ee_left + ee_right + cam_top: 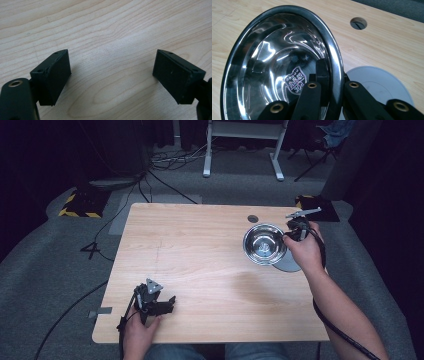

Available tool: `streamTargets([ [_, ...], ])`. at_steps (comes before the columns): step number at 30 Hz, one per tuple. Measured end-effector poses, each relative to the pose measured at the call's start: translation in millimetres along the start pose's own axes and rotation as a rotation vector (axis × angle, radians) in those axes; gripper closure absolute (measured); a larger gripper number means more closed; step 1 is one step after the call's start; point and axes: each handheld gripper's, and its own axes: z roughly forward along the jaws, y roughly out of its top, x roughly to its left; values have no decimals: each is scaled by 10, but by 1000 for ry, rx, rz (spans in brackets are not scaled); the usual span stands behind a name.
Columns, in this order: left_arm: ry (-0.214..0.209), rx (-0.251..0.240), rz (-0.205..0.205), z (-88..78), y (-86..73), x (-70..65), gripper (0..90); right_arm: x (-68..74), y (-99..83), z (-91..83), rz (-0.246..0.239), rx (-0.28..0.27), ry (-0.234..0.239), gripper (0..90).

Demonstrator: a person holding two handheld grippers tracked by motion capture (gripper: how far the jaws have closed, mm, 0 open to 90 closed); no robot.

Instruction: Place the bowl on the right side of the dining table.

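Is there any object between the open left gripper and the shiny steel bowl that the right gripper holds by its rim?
Nothing visible. Between the left gripper and the round stainless steel bowl lies only bare light wooden table. The right gripper is clamped on the bowl's rim, above a flat grey disc.

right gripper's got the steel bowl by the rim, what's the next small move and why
Probably lift the steel bowl a little higher before carrying it anywhere. The right gripper is shut on its rim, one of the fingers inside and one outside, and the bowl is tilted above the grey disc, so it could scrape it. The left gripper stays open over bare table.
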Motion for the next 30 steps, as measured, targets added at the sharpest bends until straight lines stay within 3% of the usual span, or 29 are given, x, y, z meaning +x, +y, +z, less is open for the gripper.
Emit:
streamTargets([
  [5, -2, -1, -2, 0, -1, 1, 149, -128, 22, -4, 46, -5, -14, 877],
  [8, -1, 0, 0, 0, -1, 1, 150, -227, 45, 22, 53, 16, -53, 877],
  [20, -1, 1, 2, -1, 0, 3, 150, -462, 118, 6, 119, 15, -112, 878],
  [30, -1, 0, 0, 0, 0, 1, 150, -673, 59, -33, 193, 14, -143, 878],
])
